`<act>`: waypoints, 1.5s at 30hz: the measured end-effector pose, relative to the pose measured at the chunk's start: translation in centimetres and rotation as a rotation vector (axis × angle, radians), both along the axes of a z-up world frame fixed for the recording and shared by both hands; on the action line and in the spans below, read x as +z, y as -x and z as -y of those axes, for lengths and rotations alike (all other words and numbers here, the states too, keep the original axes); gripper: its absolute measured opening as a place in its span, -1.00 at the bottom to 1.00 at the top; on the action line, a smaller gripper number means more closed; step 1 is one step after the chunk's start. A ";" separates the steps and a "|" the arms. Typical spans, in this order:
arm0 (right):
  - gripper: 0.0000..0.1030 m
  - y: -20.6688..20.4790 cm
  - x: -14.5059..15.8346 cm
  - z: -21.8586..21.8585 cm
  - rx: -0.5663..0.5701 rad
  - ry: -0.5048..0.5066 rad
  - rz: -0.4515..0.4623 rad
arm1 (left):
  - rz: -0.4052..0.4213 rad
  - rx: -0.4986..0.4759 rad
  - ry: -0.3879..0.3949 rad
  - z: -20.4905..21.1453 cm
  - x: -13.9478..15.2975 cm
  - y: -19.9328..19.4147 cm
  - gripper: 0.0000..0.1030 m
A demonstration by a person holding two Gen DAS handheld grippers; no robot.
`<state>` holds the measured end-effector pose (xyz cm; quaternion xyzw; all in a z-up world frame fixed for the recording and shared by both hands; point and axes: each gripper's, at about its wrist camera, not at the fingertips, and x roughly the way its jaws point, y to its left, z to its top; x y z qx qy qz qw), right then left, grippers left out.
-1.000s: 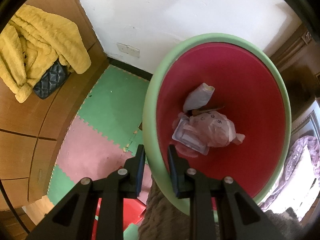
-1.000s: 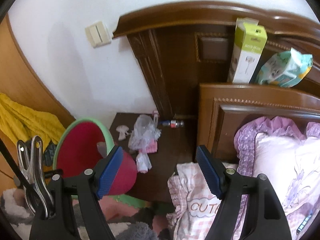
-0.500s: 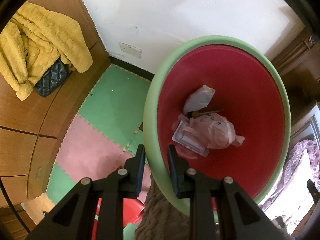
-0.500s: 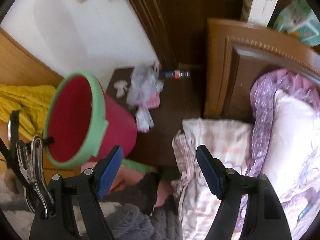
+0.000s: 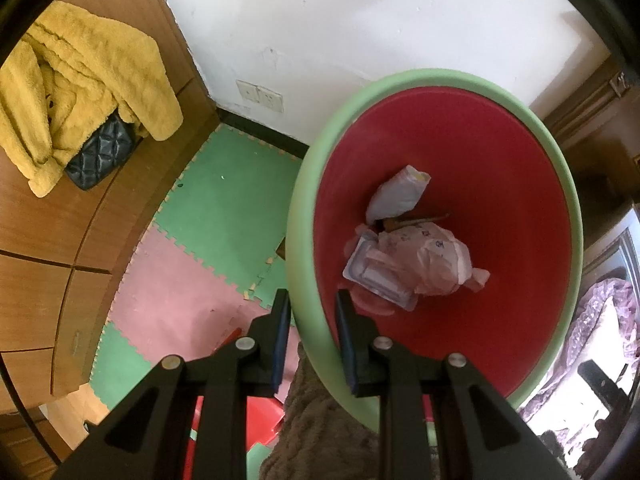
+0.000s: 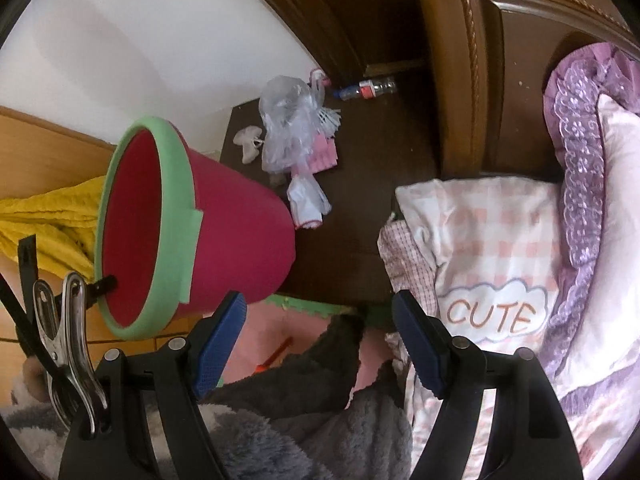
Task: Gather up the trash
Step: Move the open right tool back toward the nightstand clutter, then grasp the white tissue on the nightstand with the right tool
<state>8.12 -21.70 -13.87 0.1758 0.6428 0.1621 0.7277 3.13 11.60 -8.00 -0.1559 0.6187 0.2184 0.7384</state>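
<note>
A red bucket (image 5: 500, 152) with a green rim hangs tilted at frame right, wrappers (image 5: 416, 268) crumpled at its bottom. More litter (image 6: 296, 128), perhaps plastic bags, lies upper centre on the dark nightstand.

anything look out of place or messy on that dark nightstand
Yes. Loose trash litters the nightstand: a crumpled clear plastic bag, a small white wrapper near the front edge, and a plastic bottle lying on its side at the back.

Black gripper (image 6: 318, 336) frames, blue-padded fingers (image 6: 218, 338), silver screws.
</note>
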 end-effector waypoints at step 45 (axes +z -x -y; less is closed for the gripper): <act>-0.90 -10.7 -21.6 -11.9 0.021 -0.080 -0.286 | -0.073 -0.060 -0.046 0.9 -0.2 -0.7 -0.56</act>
